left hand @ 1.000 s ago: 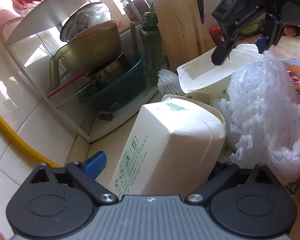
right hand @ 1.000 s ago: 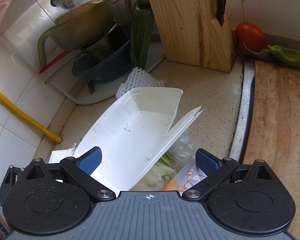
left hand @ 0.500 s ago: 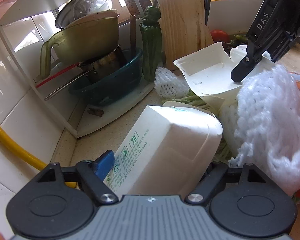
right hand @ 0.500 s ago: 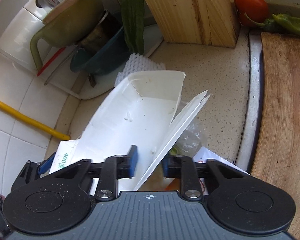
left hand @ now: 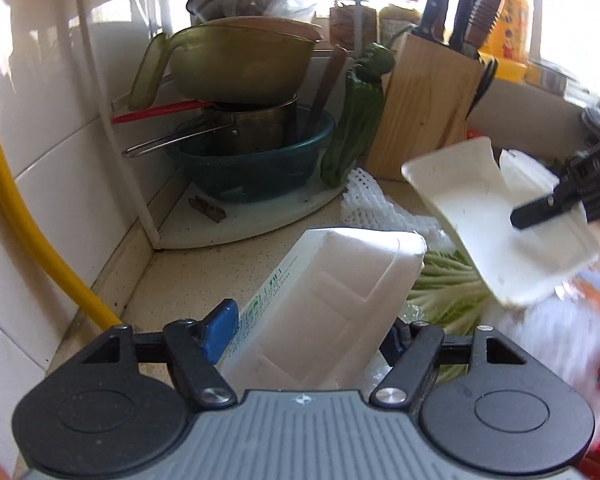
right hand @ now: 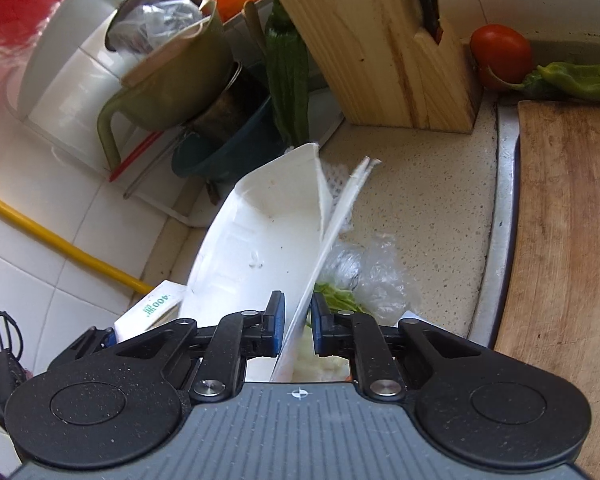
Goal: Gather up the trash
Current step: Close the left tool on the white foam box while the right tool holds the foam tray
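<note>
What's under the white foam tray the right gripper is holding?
Under the foam tray, clamped in the right gripper: green leafy scraps, crumpled clear plastic and white foam netting on the counter. Anything directly beneath it is covered.

2 white boxes: carton (left hand: 324, 300), open tray (left hand: 492, 232). 1 knife block (left hand: 420, 116). 1 tomato (right hand: 500, 56). 1 green pepper (right hand: 580, 80). 1 blue bowl (left hand: 260, 164). 1 yellow hose (left hand: 24, 232). 2 jars (left hand: 348, 20).
</note>
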Action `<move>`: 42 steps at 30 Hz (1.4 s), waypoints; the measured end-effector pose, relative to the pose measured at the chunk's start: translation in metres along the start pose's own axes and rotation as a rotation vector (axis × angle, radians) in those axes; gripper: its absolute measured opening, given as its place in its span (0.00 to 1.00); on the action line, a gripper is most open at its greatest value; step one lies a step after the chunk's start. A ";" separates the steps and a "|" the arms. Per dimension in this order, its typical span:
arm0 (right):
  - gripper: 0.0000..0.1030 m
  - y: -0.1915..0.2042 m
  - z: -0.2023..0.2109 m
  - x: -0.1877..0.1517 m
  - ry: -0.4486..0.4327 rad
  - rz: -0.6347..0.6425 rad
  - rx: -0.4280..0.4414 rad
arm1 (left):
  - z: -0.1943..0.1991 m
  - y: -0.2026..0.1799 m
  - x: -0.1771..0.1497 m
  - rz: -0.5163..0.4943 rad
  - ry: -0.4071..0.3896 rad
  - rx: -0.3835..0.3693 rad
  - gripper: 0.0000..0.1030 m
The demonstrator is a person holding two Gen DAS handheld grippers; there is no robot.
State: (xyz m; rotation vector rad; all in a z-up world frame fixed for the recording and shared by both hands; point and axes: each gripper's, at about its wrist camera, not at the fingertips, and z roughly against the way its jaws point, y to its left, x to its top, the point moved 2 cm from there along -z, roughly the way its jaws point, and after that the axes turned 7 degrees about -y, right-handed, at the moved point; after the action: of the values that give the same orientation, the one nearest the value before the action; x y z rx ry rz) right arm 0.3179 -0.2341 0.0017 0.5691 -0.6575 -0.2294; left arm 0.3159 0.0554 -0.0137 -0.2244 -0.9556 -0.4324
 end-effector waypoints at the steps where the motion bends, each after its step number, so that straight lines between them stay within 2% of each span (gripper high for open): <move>1: 0.18 -0.001 0.001 0.000 -0.002 -0.003 -0.003 | 0.000 0.003 0.000 0.016 0.000 -0.005 0.67; 3: 0.18 -0.003 -0.002 -0.001 0.005 -0.004 -0.008 | -0.003 0.010 0.002 0.048 0.016 -0.020 0.69; 4: 0.18 -0.003 -0.003 -0.002 0.012 -0.007 -0.006 | -0.006 0.013 0.002 0.059 0.032 -0.026 0.73; 5: 0.18 -0.003 -0.006 -0.004 0.019 -0.008 -0.005 | -0.010 0.017 0.001 0.071 0.047 -0.014 0.76; 7: 0.18 -0.002 -0.010 -0.007 0.032 -0.010 -0.004 | -0.017 0.025 0.000 0.090 0.083 0.015 0.76; 10: 0.18 0.000 -0.015 -0.010 0.049 -0.007 -0.010 | -0.019 0.031 -0.002 0.082 0.118 0.019 0.79; 14: 0.26 -0.003 -0.021 -0.012 0.073 -0.023 -0.013 | -0.011 0.037 0.000 0.106 0.110 -0.036 0.88; 15: 0.27 -0.003 -0.022 -0.012 0.079 -0.021 -0.015 | -0.010 0.039 0.001 0.127 0.110 -0.062 0.88; 17: 0.35 -0.003 -0.024 -0.014 0.086 -0.019 -0.017 | -0.011 0.040 0.003 0.147 0.105 -0.095 0.88; 19: 0.38 -0.003 -0.028 -0.014 0.089 -0.020 -0.015 | -0.010 0.037 0.005 0.119 0.109 -0.097 0.88; 22: 0.42 -0.002 -0.029 -0.013 0.093 -0.025 -0.014 | -0.009 0.037 0.009 0.063 0.113 -0.057 0.88; 24: 0.42 -0.002 -0.029 -0.012 0.089 -0.022 -0.017 | -0.007 0.048 0.012 0.100 0.103 -0.047 0.88; 27: 0.42 -0.005 -0.029 -0.011 0.089 -0.042 -0.014 | -0.004 0.068 0.012 0.228 0.110 -0.093 0.88; 29: 0.42 -0.007 -0.030 -0.011 0.091 -0.054 -0.010 | -0.003 0.074 0.009 0.261 0.126 -0.112 0.88; 32: 0.45 -0.008 -0.030 -0.012 0.093 -0.052 -0.015 | -0.004 0.067 0.004 0.161 0.161 -0.049 0.87; 33: 0.45 -0.008 -0.030 -0.011 0.094 -0.052 -0.016 | -0.003 0.062 0.003 0.117 0.174 -0.050 0.87; 37: 0.45 -0.007 -0.033 -0.011 0.102 -0.049 -0.016 | 0.015 0.046 0.012 0.020 0.152 -0.155 0.88; 40: 0.46 -0.006 -0.033 -0.011 0.103 -0.042 -0.013 | 0.017 0.033 0.014 -0.116 0.171 -0.113 0.88; 42: 0.46 -0.006 -0.033 -0.010 0.101 -0.045 -0.010 | 0.007 0.029 0.010 -0.150 0.202 -0.080 0.88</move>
State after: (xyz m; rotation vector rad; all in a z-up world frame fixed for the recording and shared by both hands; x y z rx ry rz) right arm 0.3309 -0.2209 -0.0288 0.5825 -0.5460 -0.2443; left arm 0.3287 0.0808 -0.0013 -0.1782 -0.7602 -0.6206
